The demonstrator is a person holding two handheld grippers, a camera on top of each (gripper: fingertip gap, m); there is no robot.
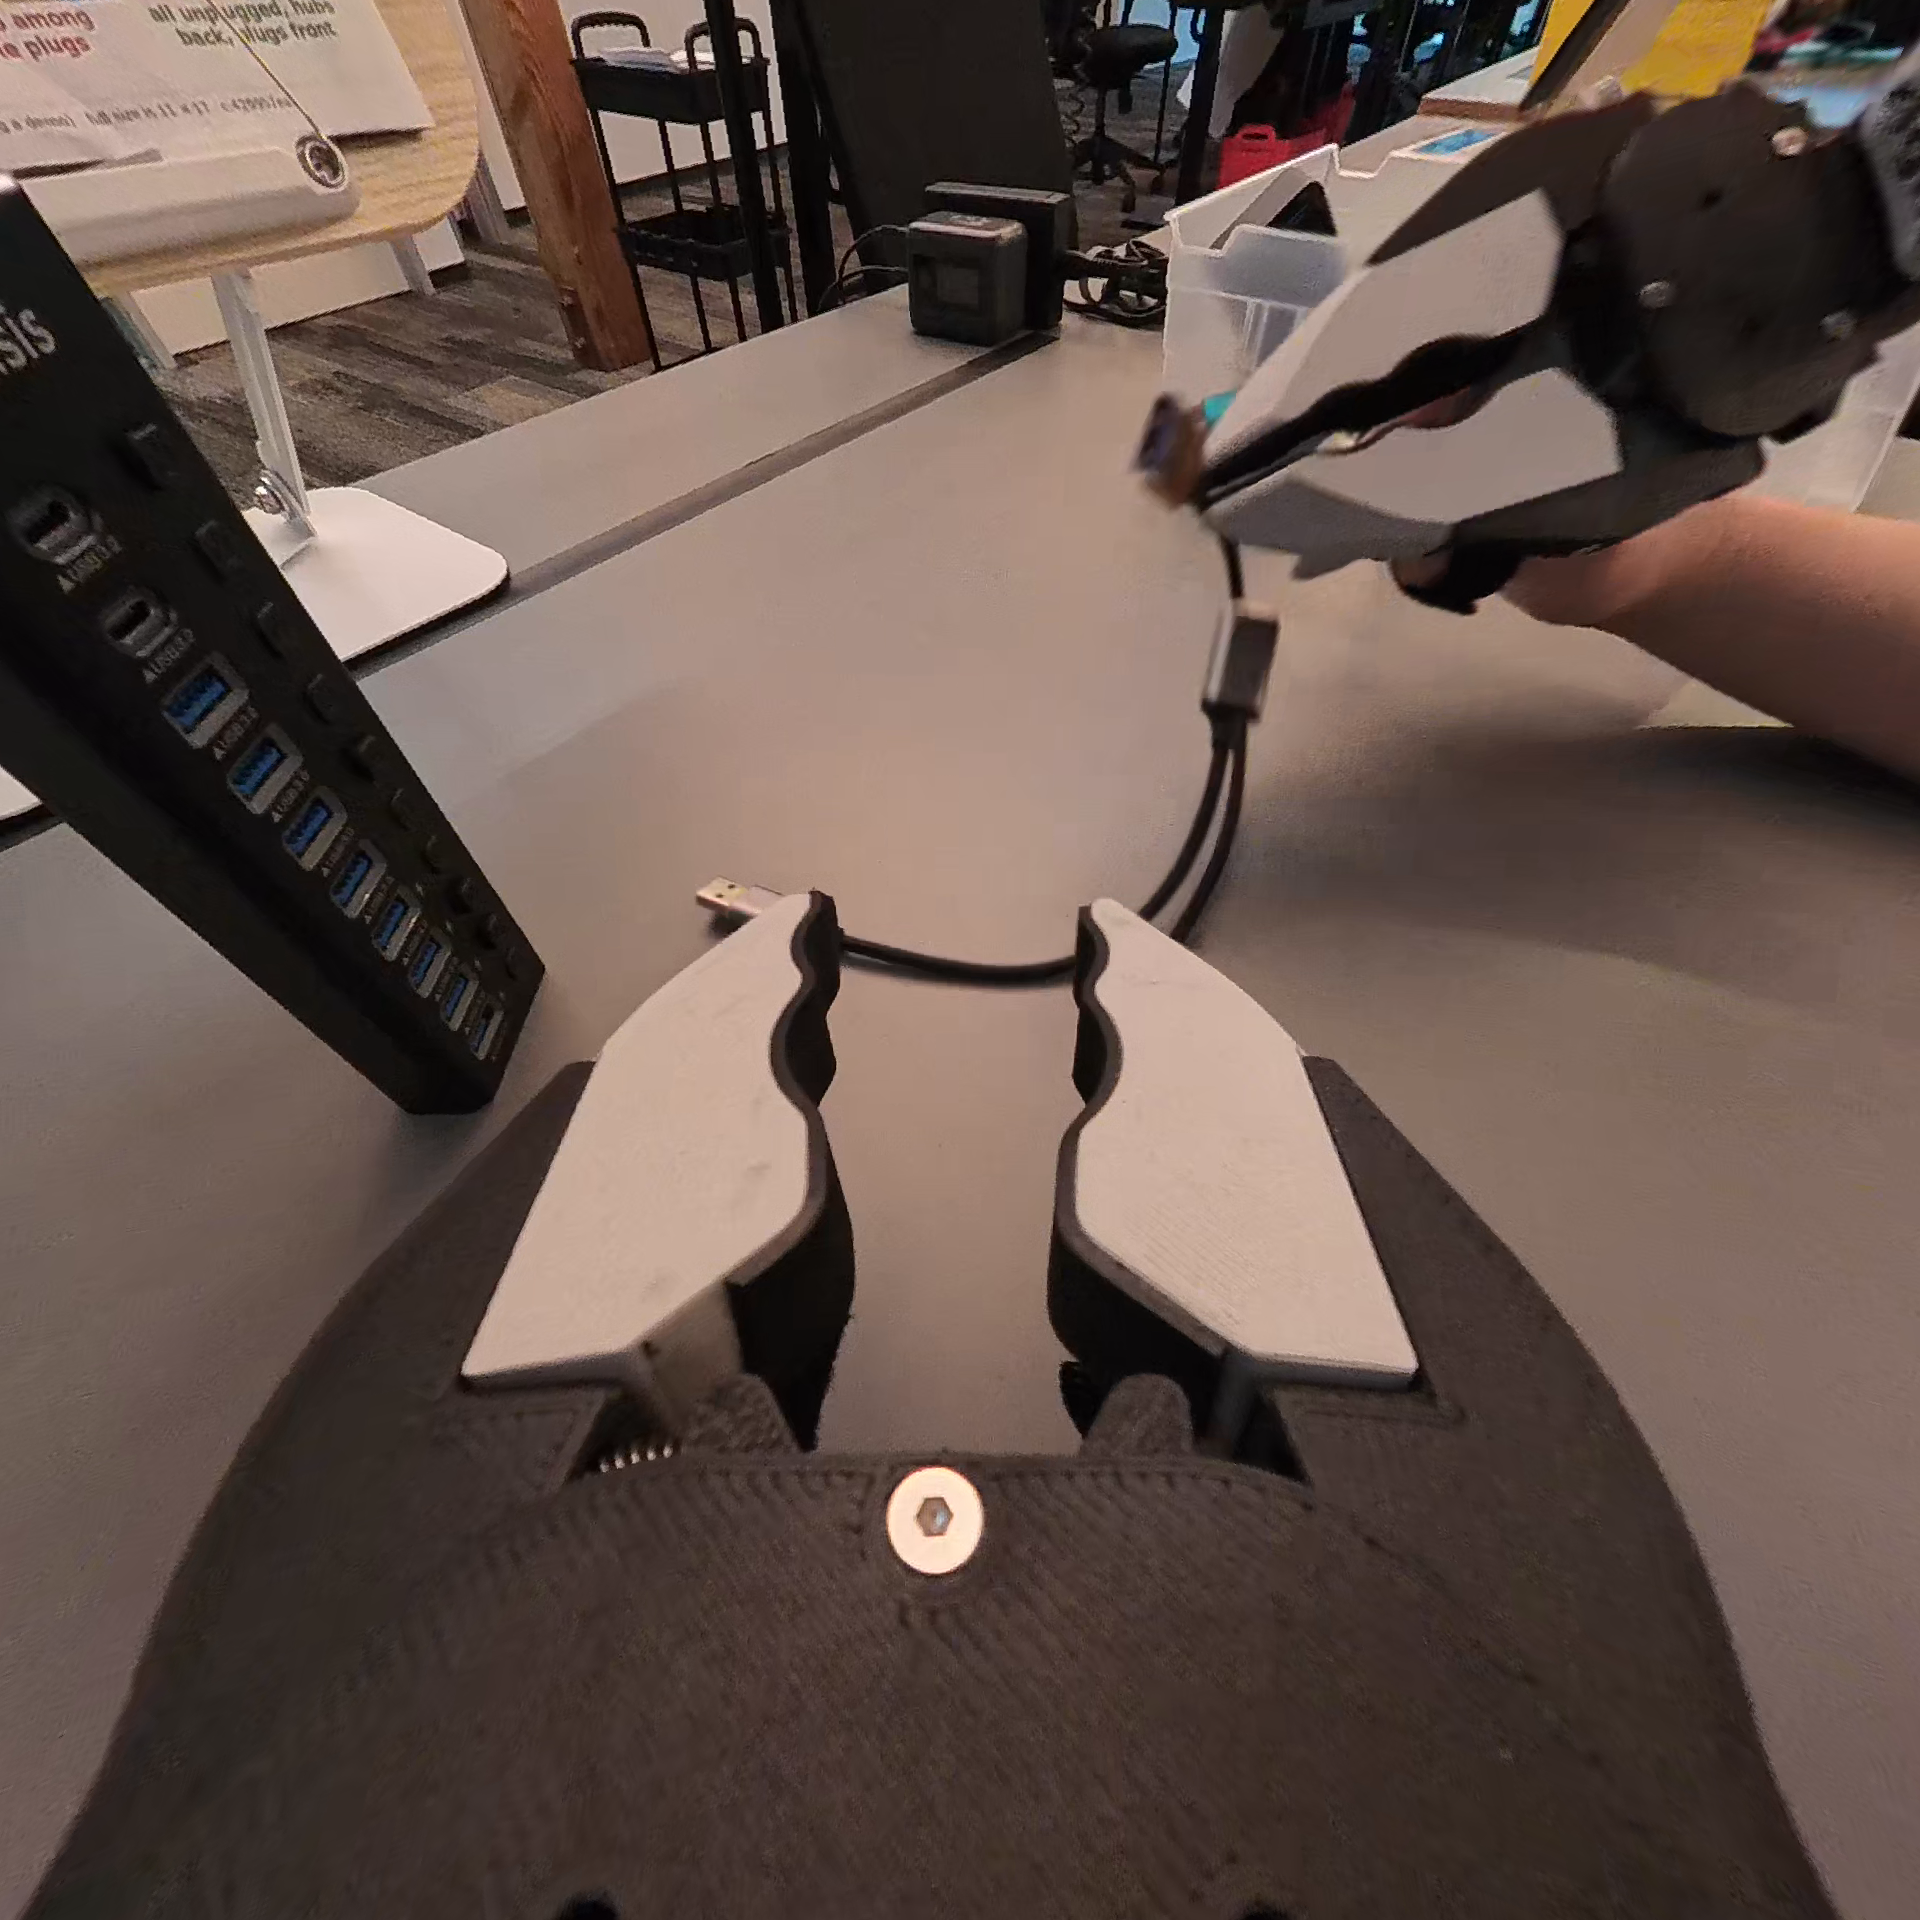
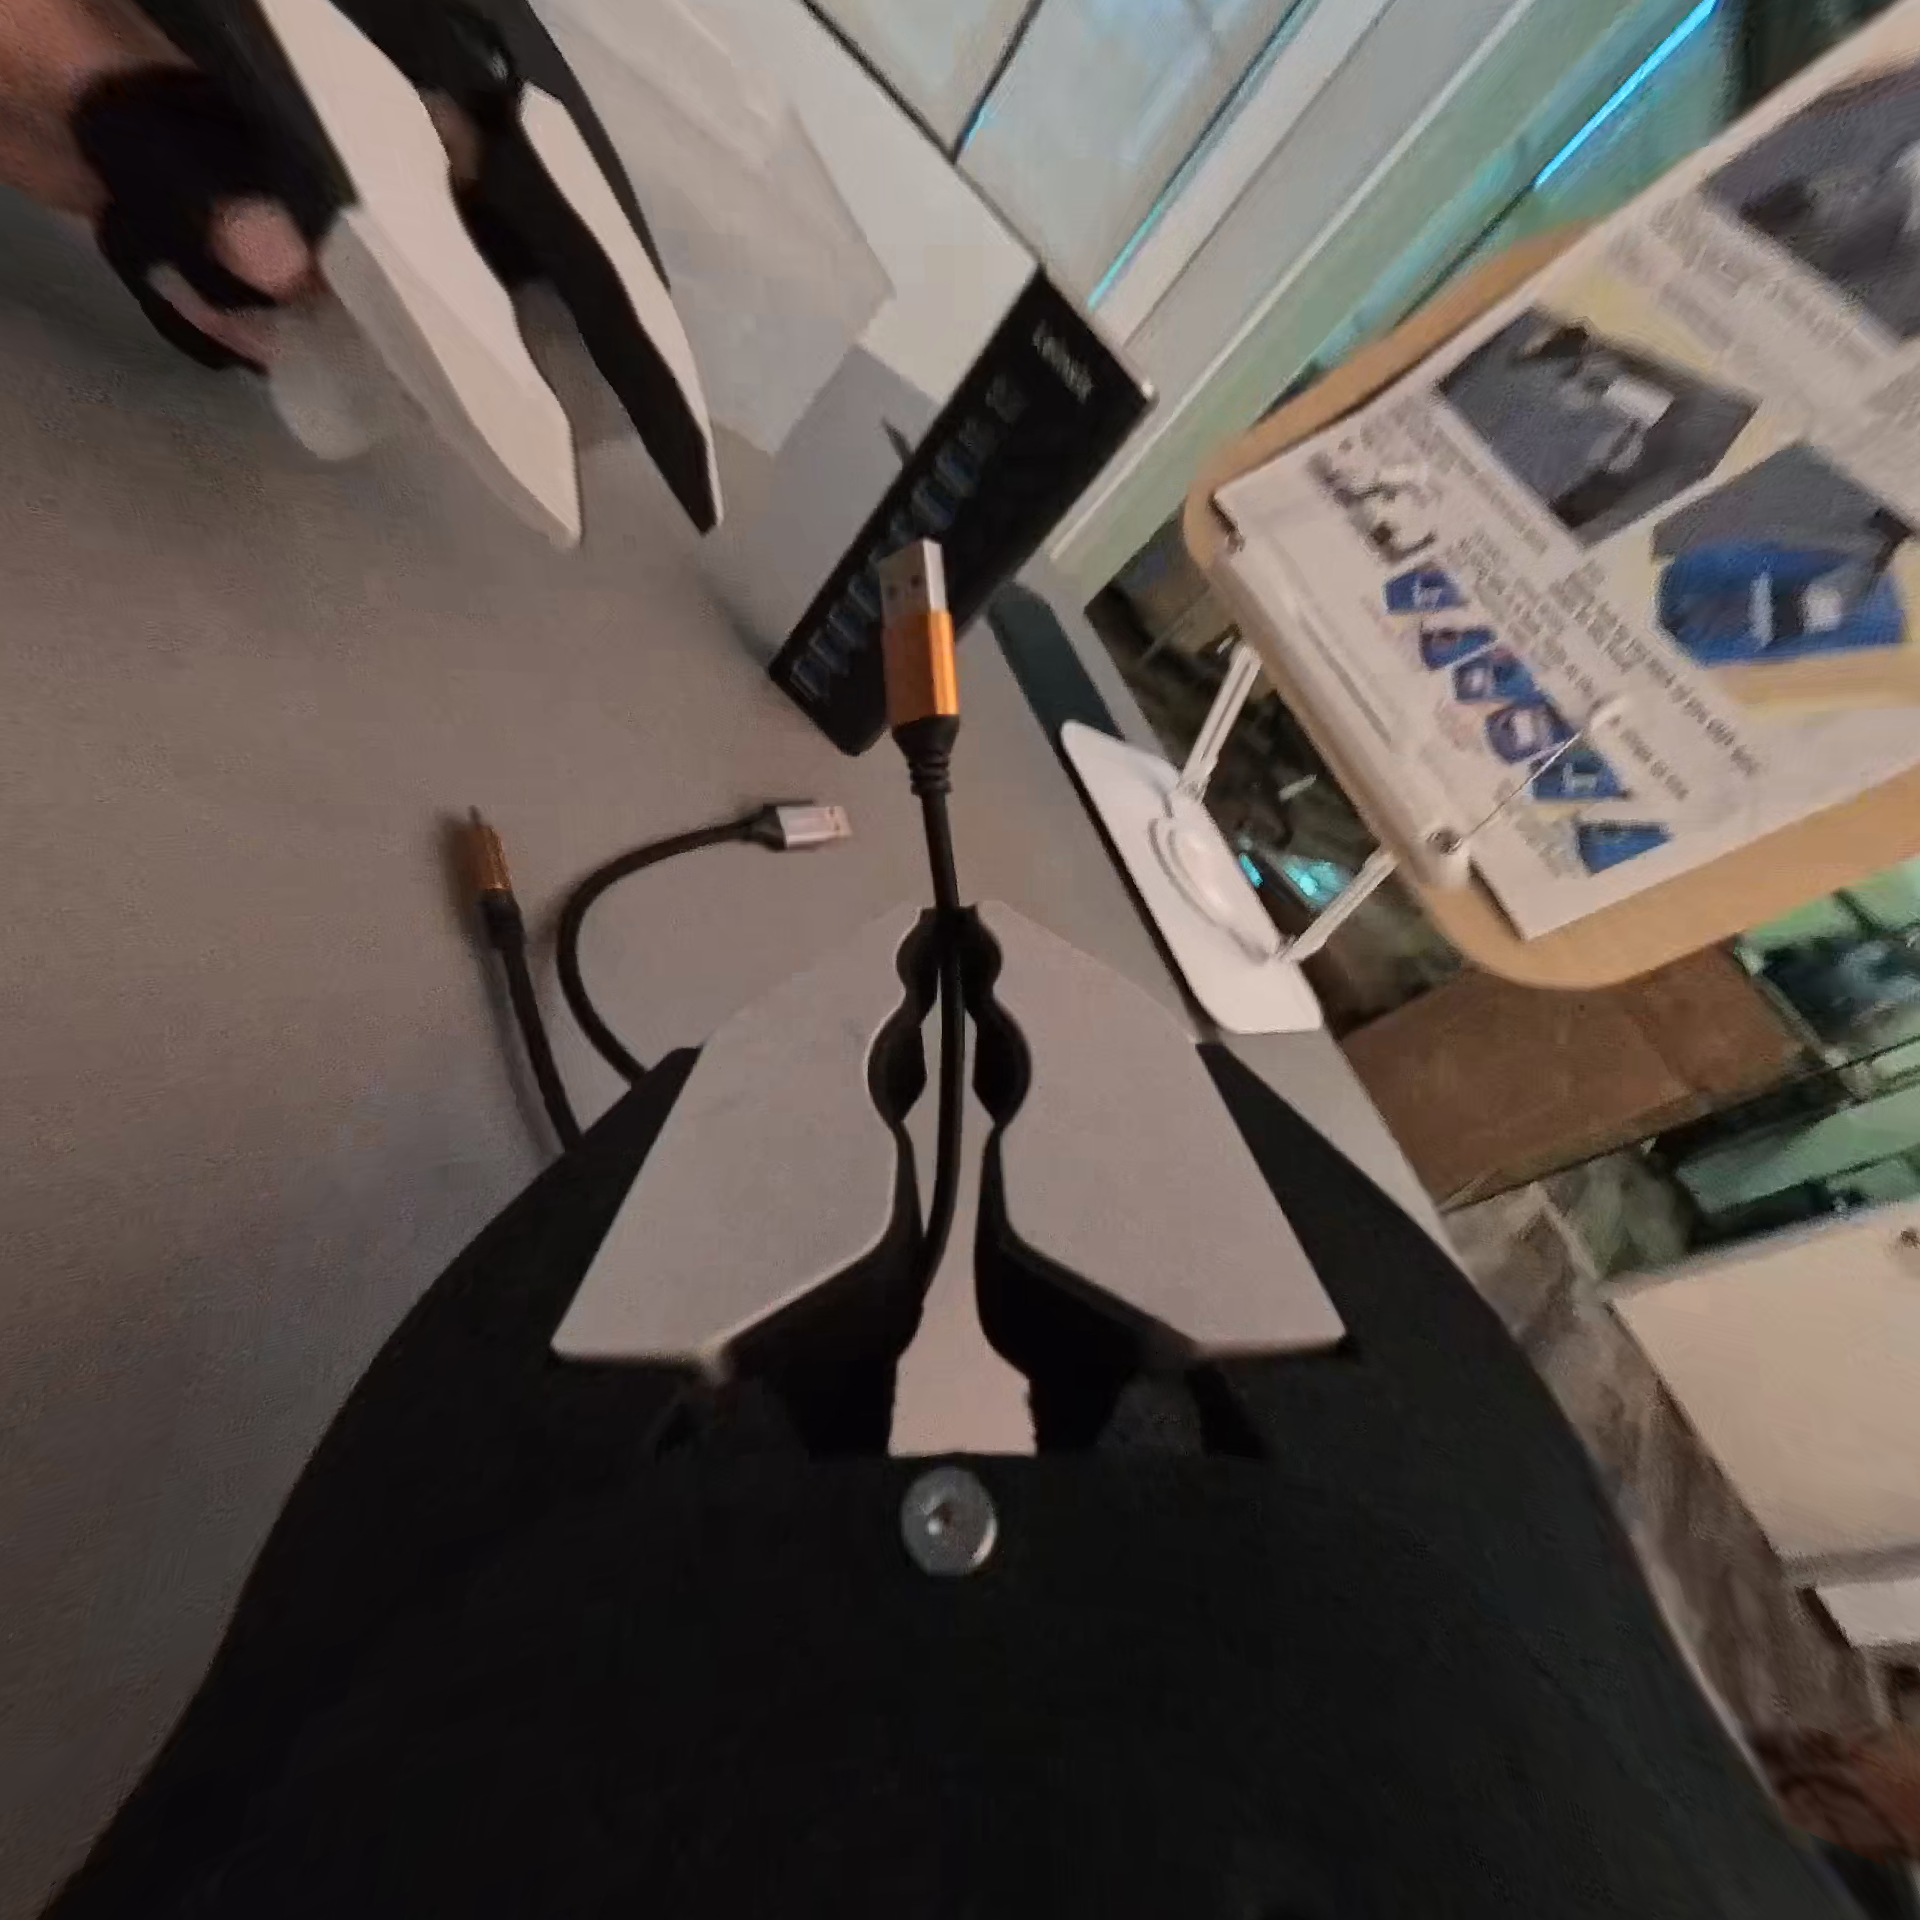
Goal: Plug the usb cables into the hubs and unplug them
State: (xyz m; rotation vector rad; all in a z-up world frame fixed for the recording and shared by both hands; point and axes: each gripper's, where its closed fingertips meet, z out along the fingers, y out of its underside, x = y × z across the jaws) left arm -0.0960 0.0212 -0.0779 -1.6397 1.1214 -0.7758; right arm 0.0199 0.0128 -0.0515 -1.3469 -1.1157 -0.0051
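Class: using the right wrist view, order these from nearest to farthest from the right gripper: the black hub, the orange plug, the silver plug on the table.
1. orange plug, just ahead of the jaws
2. silver plug, lying left
3. black hub, behind, leaning

White stand (image 1: pixel 374 561) with printed sheets (image 2: pixel 1621 582) on a wooden board, clear bin (image 1: pixel 1247 301), grey table (image 1: pixel 831 644).

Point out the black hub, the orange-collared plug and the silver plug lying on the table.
black hub (image 1: pixel 260 769): left wrist view, its port face.
orange-collared plug (image 2: pixel 920 665): right wrist view, its orange collar.
silver plug (image 2: pixel 810 826): right wrist view, its silver shell.
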